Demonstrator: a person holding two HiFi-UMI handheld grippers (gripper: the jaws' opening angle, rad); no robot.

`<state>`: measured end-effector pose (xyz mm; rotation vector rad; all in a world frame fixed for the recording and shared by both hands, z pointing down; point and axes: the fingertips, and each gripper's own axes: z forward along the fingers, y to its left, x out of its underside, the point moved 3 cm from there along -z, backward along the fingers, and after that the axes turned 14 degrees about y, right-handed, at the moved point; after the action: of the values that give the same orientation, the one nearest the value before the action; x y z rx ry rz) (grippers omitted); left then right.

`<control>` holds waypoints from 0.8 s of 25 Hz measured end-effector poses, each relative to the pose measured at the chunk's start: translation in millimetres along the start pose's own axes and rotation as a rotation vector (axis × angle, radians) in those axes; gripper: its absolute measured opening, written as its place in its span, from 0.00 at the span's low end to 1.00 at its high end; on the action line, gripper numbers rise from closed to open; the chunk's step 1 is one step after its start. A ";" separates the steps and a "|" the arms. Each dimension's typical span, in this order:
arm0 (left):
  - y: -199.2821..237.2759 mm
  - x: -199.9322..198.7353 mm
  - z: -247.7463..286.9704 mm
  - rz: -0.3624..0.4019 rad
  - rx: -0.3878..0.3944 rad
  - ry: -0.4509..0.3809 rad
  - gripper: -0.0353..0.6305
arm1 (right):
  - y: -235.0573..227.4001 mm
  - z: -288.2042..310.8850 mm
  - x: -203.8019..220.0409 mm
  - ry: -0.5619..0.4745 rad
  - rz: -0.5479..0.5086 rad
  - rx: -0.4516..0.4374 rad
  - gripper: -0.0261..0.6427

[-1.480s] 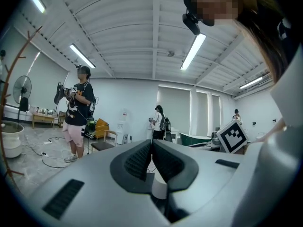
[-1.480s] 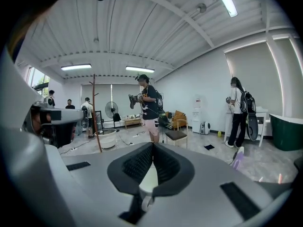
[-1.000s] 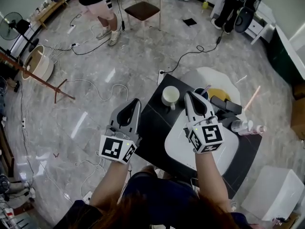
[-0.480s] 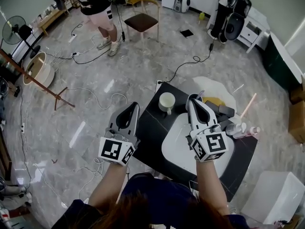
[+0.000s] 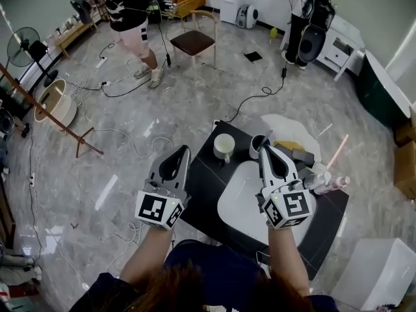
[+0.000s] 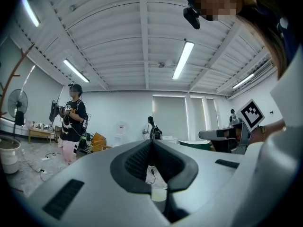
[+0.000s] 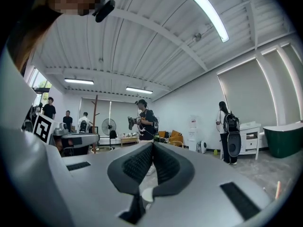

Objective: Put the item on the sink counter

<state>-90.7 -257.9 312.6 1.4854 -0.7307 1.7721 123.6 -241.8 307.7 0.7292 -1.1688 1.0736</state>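
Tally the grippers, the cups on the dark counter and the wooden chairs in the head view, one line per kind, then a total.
Grippers: 2, the left gripper and the right gripper
Cups: 2, the white cup and the second cup
Chairs: 1, the wooden chair
Total: 5

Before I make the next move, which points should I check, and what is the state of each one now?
1. Left gripper empty: ok, jaws together on nothing.
2. Right gripper empty: ok, jaws together on nothing.
3. Jaws open for a grasp: not ok, both shut.
4. Bare spot on the sink counter: ok, beside the white cup.
5. Which item to move: cannot tell.
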 end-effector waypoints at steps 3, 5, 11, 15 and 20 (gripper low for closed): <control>-2.3 -2.2 -2.0 0.017 -0.006 -0.002 0.09 | 0.1 -3.6 0.2 -0.004 0.005 0.000 0.06; -4.0 -3.6 -4.1 0.029 -0.013 -0.007 0.09 | -0.2 -6.5 0.3 -0.008 0.007 0.001 0.06; -8.8 -3.9 -7.6 0.036 -0.013 -0.013 0.09 | 0.3 -13.1 1.5 -0.012 0.009 -0.005 0.06; -9.1 -5.4 -9.5 0.039 -0.020 -0.016 0.09 | 2.2 -12.3 0.7 -0.007 0.013 -0.011 0.06; -9.4 -5.6 -12.2 0.039 -0.021 -0.015 0.09 | 2.7 -13.3 1.1 -0.002 0.016 -0.004 0.06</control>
<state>-89.7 -243.5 304.7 1.4819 -0.7880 1.7785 125.8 -228.6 305.0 0.7190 -1.1804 1.0839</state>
